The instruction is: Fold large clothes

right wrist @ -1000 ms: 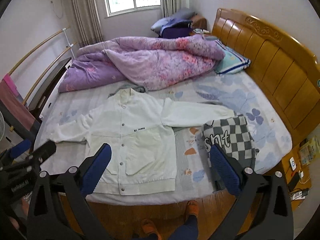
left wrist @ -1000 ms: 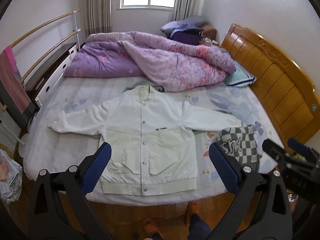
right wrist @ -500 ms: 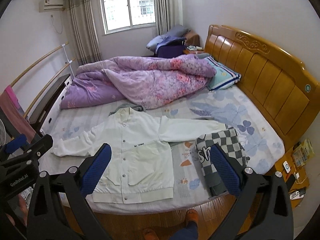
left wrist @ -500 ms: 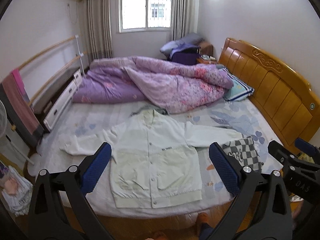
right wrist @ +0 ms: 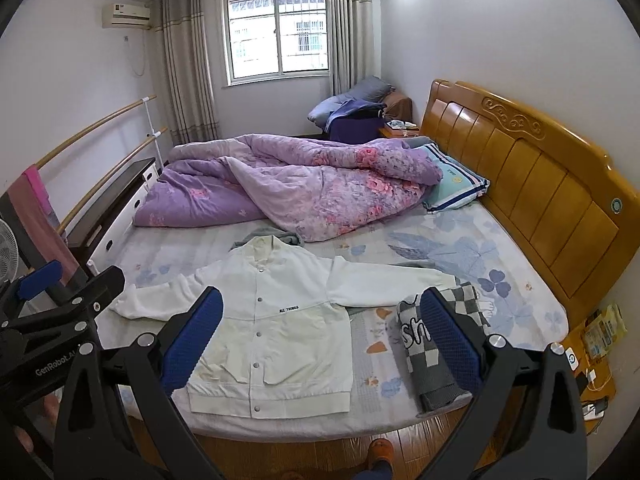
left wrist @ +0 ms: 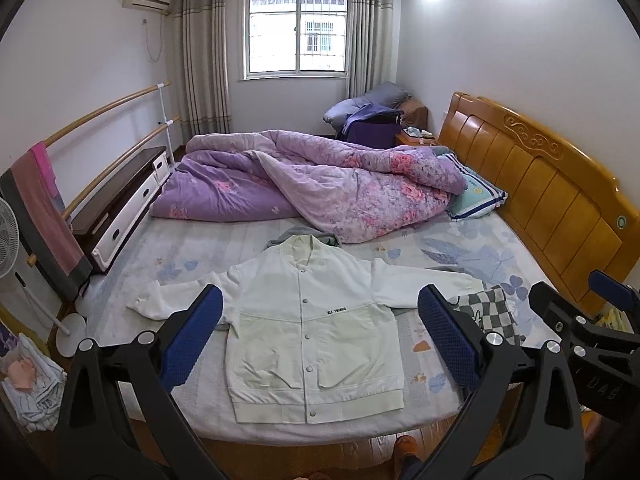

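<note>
Ahead of our claws the bed (left wrist: pixel 248 240) carries a white jacket (left wrist: pixel 312 332) spread flat, sleeves out, framed between our left claw's (left wrist: pixel 320 336) wide fingers; a folded checkered garment (right wrist: pixel 440 344) lies behind the right finger of our right claw (right wrist: pixel 320 336), also wide and empty

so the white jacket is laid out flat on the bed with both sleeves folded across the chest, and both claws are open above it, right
Not quite. In the left wrist view the white jacket lies flat on the bed, but both sleeves are spread straight out to the sides, not folded across the chest. The rest holds: the left claw and the right claw are open, holding nothing.
</note>
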`<state>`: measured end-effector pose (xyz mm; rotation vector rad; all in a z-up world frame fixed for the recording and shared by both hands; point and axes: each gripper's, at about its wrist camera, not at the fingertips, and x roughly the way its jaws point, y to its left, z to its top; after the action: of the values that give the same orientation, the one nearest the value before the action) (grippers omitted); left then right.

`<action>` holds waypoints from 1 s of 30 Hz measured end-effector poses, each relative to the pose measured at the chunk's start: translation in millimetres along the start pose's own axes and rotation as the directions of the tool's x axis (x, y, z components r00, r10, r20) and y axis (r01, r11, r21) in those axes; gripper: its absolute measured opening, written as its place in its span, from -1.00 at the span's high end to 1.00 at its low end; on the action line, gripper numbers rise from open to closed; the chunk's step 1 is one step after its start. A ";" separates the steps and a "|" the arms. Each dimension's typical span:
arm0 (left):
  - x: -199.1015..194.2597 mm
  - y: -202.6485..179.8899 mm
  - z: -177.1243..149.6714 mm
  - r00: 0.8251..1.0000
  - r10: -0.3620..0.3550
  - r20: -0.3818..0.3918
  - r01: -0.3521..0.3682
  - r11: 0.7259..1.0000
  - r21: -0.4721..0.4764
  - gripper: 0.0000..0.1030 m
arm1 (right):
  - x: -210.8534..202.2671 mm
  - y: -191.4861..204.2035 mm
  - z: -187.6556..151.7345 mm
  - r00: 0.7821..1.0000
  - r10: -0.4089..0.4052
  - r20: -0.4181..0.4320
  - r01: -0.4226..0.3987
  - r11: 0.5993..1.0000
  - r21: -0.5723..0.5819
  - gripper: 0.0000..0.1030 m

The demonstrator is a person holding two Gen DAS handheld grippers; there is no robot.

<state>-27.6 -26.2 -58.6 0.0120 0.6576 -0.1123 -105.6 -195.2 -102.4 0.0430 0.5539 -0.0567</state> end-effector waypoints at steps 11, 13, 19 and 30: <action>-3.5 -0.2 1.4 1.000 0.011 0.012 -0.011 1.000 0.002 -0.90 | -2.2 13.8 1.4 1.000 0.015 0.006 -0.015 1.000 -0.026 -0.85; -4.0 1.8 2.0 1.000 0.015 0.011 -0.015 1.000 -0.002 -0.90 | -1.4 15.9 2.2 1.000 0.018 0.006 -0.018 0.999 -0.030 -0.85; -6.6 6.1 2.7 0.999 0.033 0.019 -0.032 0.999 -0.012 -0.90 | -2.1 25.1 4.5 1.000 0.027 0.014 -0.026 0.999 -0.041 -0.85; -3.2 12.1 4.1 0.997 0.071 0.004 -0.071 0.997 -0.026 -0.90 | 2.1 31.5 4.9 0.999 0.050 0.000 -0.050 0.997 -0.055 -0.85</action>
<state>-26.3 -14.0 -53.8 0.0105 0.6529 -0.0357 -99.2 -164.1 -98.5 0.0030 0.5529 0.0075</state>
